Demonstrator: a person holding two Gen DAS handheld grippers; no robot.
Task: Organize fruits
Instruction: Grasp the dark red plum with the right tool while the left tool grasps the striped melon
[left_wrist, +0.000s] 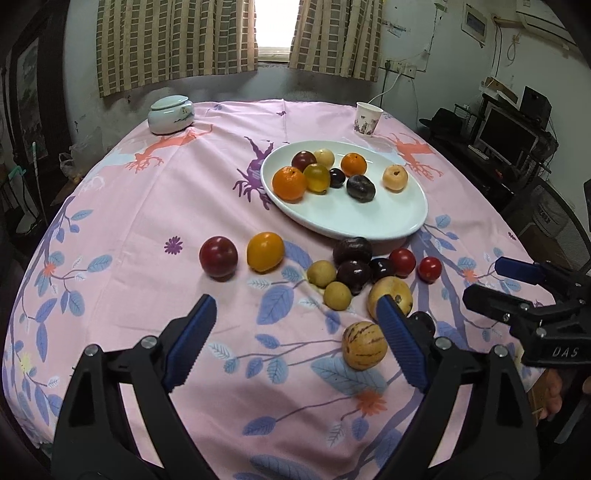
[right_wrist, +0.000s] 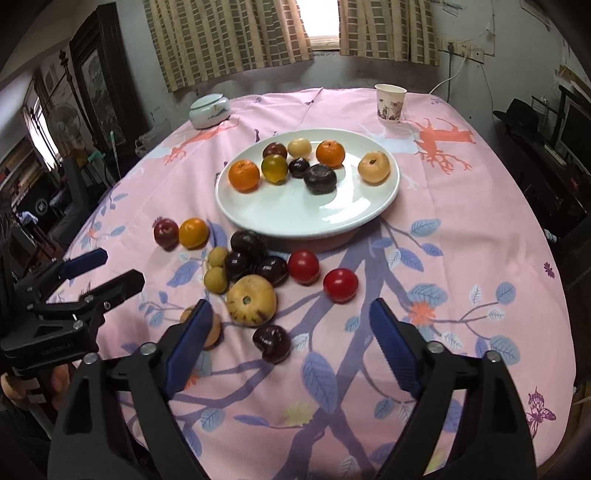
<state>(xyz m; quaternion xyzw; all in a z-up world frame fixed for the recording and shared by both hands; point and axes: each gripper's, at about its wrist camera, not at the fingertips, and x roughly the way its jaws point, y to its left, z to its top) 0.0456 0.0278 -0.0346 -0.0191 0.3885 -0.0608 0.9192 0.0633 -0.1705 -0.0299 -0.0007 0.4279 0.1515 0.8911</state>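
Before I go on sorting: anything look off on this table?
Nothing spilled or broken. Many fruits, like the red tomato and striped melon, lie loose on the cloth beside the plate. Both grippers hover open.

left tool (left_wrist: 297, 332): jaws spread wide, nothing held | right tool (right_wrist: 290, 338): jaws spread wide, nothing held

One white plate (right_wrist: 295, 218) holds eight fruits (twelve more lie loose), plus one paper cup (right_wrist: 389, 102).

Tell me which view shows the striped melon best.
Left wrist: the striped melon lies whole and unobstructed beside the left gripper. In the right wrist view, the melon is mostly hidden behind the right gripper's finger.
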